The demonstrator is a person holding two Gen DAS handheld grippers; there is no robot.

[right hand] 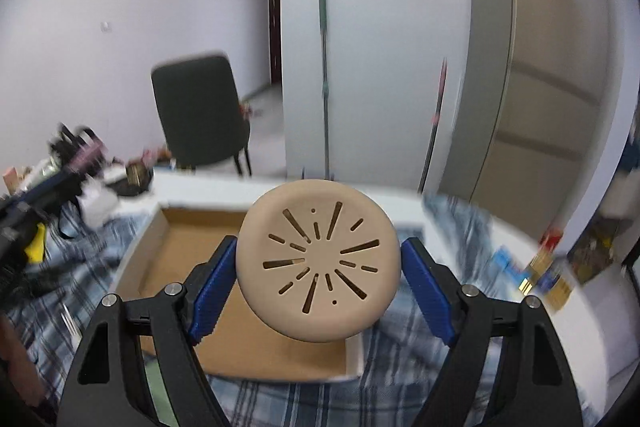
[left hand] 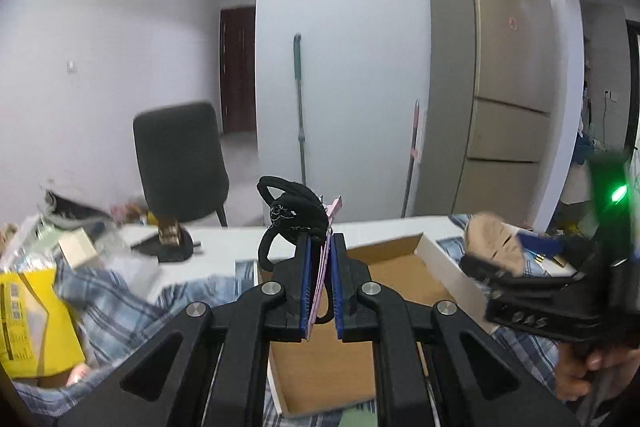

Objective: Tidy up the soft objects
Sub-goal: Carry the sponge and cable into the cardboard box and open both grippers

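My left gripper (left hand: 320,247) is shut on a pink card of black hair ties (left hand: 294,213) and holds it above the far left corner of an open cardboard box (left hand: 400,267). My right gripper (right hand: 318,259) is shut on a round tan soft cushion (right hand: 318,263) with slot patterns, held above the same box (right hand: 176,239). The right gripper with the cushion (left hand: 492,239) also shows at the right of the left wrist view. The left gripper shows blurred at the left edge of the right wrist view (right hand: 60,171).
The box rests on a blue plaid cloth (left hand: 120,291) on a white table (left hand: 224,243). A yellow packet (left hand: 28,315) and clutter lie at left. A dark chair (left hand: 180,159), mop (left hand: 300,107) and fridge (left hand: 496,87) stand beyond the table.
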